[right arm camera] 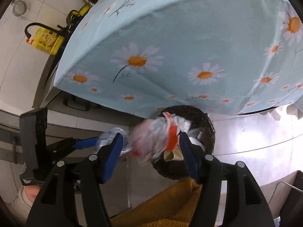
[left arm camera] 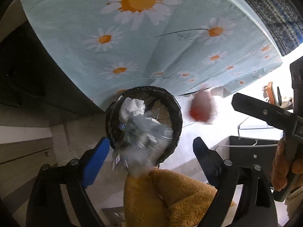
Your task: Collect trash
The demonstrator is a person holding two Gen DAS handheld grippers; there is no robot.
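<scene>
Drop step in hand. Both grippers hang over the dark bin (left arm camera: 144, 121) on the floor beside the daisy-cloth worktop (left arm camera: 132, 43). Left gripper (left arm camera: 151, 157): jaws released, a blurred clear plastic piece (left arm camera: 140, 140) falling binward. Right gripper (right arm camera: 151, 149): jaws spread, a blurred red-and-clear wrapper (right arm camera: 157, 138) between them, apparently loose. Next move, I judge: confirm both land inside, then withdraw.
</scene>
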